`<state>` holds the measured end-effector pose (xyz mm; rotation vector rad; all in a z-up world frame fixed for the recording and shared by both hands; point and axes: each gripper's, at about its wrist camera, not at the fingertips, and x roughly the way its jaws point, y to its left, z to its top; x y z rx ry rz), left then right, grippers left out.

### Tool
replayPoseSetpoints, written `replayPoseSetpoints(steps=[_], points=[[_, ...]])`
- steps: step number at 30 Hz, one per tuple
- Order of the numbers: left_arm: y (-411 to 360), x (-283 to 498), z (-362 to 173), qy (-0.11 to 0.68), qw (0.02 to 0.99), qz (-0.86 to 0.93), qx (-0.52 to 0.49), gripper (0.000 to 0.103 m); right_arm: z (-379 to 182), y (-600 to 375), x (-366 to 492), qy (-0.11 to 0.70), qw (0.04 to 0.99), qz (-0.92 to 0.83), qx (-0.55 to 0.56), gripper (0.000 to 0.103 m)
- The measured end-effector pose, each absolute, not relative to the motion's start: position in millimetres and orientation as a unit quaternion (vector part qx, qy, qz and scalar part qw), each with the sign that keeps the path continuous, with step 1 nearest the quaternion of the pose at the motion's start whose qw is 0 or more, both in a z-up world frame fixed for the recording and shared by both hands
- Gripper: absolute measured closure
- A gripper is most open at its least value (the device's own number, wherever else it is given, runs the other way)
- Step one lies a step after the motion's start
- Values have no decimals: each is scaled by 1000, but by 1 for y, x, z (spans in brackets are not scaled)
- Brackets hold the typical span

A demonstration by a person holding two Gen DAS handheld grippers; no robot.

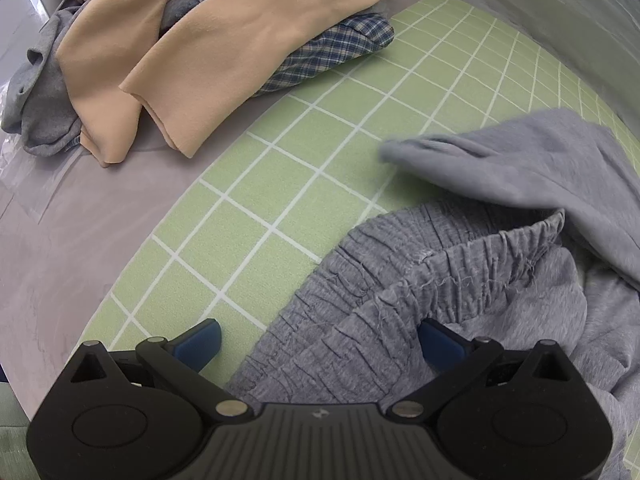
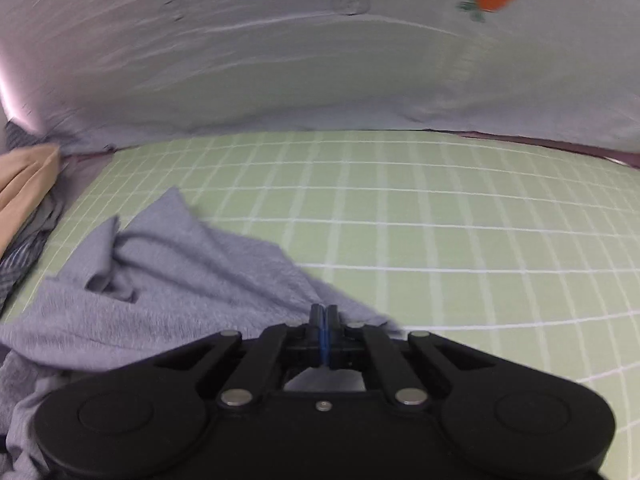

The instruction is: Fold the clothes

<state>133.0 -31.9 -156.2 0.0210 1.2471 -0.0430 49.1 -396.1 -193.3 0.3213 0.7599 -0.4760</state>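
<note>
Presently the grey garment (image 1: 460, 292), a soft knit piece with a gathered elastic waistband (image 1: 400, 280), lies crumpled on the green grid mat (image 1: 280, 184), filling the lower right of the left wrist view and the lower left of the right wrist view.

Left gripper (image 1: 320, 346): jaws spread wide, holding nothing. One blue finger sits over bare mat at lower centre-left; the other appears to sit inside the waistband opening. The waistband's near edge lies between them, not yet pinched.

Right gripper (image 2: 323, 316): jaws closed with no visible gap, at lower centre of its view. Grey cloth runs up to the tips and seems drawn taut toward them, so it probably has an edge of the garment, though the pinch itself is hidden behind the fingers. That frame is blurred, which suggests motion.

Unsorted pile at upper left of the left wrist view: beige cloth (image 1: 224, 40), plaid shirt (image 1: 332, 52), another grey item (image 1: 40, 92). It sits well apart from the work area.

Assessment of the step in hand: spreading the garment flat before any fold. Recommended practice: close the left gripper on the waistband seam itself, both layers together, since the elastic gives a firmer hold than the loose knit. Then draw the two grips apart along the mat's grid lines, keeping the fabric low. The loose flap (image 1: 500, 160) at right centre should be laid out first, or it will be trapped in the fold.
</note>
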Motion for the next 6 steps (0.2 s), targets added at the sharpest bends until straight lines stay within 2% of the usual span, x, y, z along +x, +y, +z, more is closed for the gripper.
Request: replayPoseSetpoints(steps=[6], points=[[-33,132,-157,581,813,-20,10,0,-192,-495,-31,344,803,-456,171,103]])
